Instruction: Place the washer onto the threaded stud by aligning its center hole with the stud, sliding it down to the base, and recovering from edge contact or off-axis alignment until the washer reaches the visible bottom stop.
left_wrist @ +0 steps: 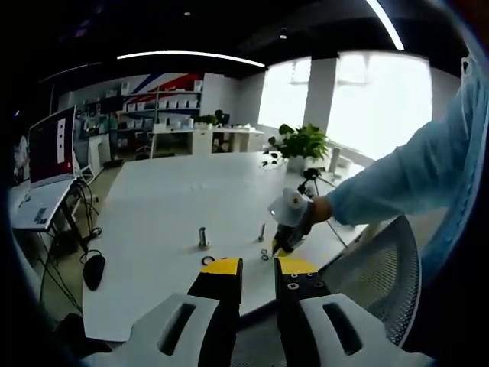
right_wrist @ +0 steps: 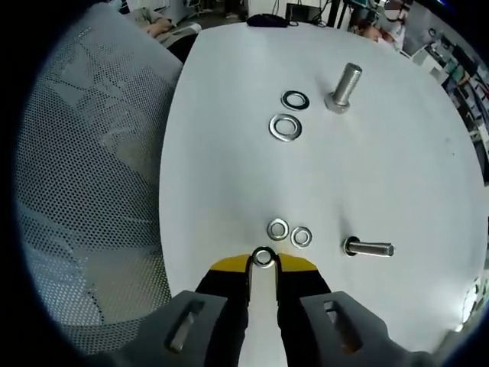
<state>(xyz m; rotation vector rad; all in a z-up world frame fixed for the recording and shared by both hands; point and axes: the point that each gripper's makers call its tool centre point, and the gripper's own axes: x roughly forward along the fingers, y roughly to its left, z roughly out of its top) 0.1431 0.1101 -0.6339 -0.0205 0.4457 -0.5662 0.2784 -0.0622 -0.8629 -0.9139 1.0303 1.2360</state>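
In the right gripper view, my right gripper (right_wrist: 263, 264) is shut on a small silver washer (right_wrist: 263, 258) held between its yellow tips, low over the white table (right_wrist: 229, 176). Two more small washers (right_wrist: 277, 228) (right_wrist: 301, 236) lie just ahead. The small threaded stud (right_wrist: 370, 248) stands to their right, apart from the held washer. Farther off are a large stud (right_wrist: 344, 88), a dark washer (right_wrist: 295, 99) and a silver washer (right_wrist: 284, 128). In the left gripper view, my left gripper (left_wrist: 258, 267) hangs open and empty near the table's edge. Beyond it the right gripper (left_wrist: 289, 222) is beside the small stud (left_wrist: 261, 232).
A grey mesh chair (right_wrist: 92, 176) stands against the table's near edge. A person's hand and light blue sleeve (left_wrist: 412, 168) reach in from the right. A computer mouse (left_wrist: 93, 270) and a monitor (left_wrist: 52, 145) are at the left, with a potted plant (left_wrist: 302, 141) at the table's far end.
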